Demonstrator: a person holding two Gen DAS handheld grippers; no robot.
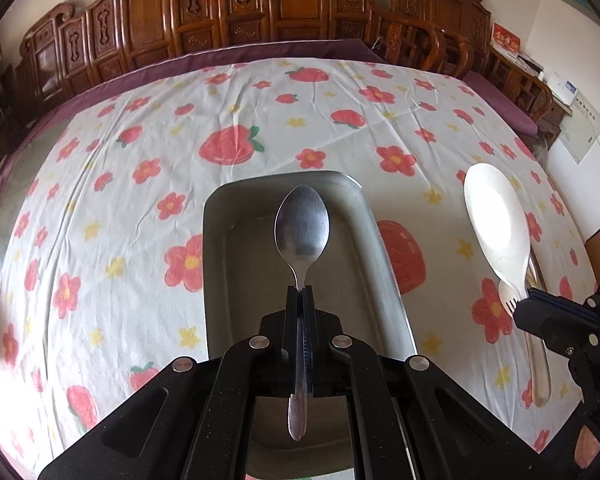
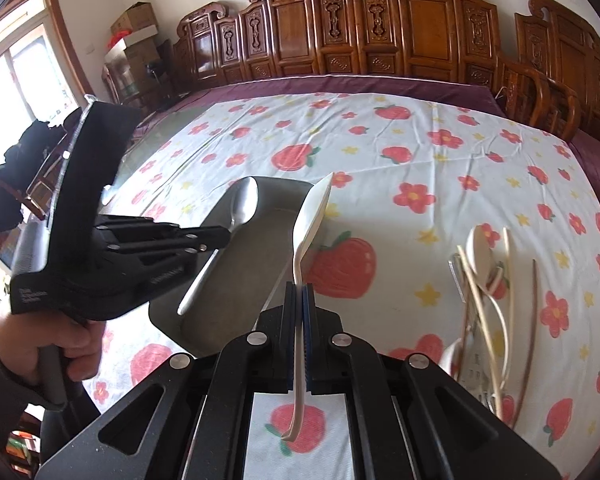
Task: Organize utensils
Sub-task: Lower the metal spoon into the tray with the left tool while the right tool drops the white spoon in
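My left gripper is shut on a metal spoon and holds it over the grey metal tray, bowl pointing away. It also shows in the right wrist view with the metal spoon above the tray. My right gripper is shut on a white plastic spoon, held above the tray's right rim. In the left wrist view the right gripper holds the white spoon to the right of the tray.
A pile of loose utensils, with chopsticks, spoons and a fork, lies on the strawberry tablecloth to the right. A white fork and another utensil handle lie under the right gripper. Carved wooden chairs line the far side.
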